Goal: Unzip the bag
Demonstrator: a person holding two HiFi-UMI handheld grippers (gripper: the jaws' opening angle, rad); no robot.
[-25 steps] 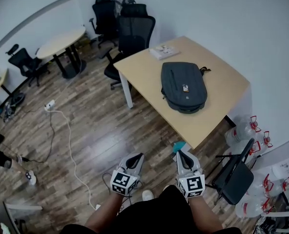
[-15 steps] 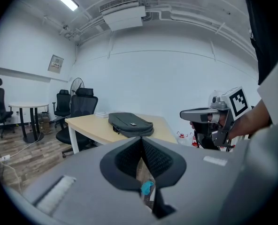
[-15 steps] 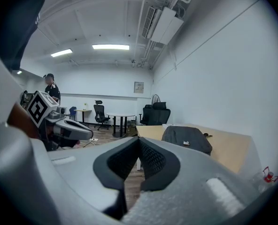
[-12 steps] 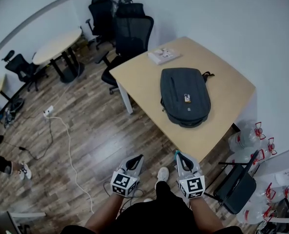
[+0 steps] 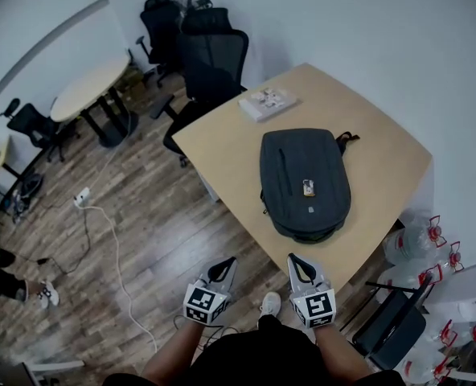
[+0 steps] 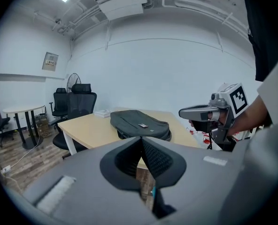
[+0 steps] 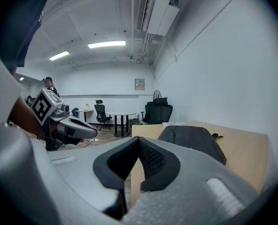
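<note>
Head view is showing the person nearing the tabletop [image 5: 222,135], the bag [image 5: 305,185] lying flat on it, unopened, while left gripper [image 5: 227,262] and right gripper [image 5: 296,260] are keeping fingers [image 6: 153,157] pressed together, empty, well short of it.

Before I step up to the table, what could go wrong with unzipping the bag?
The bag lies flat and unheld on the table, so a pull with one gripper may drag it. The left gripper and right gripper are both shut; they must open first. The white cable on the floor could trip you.
</note>
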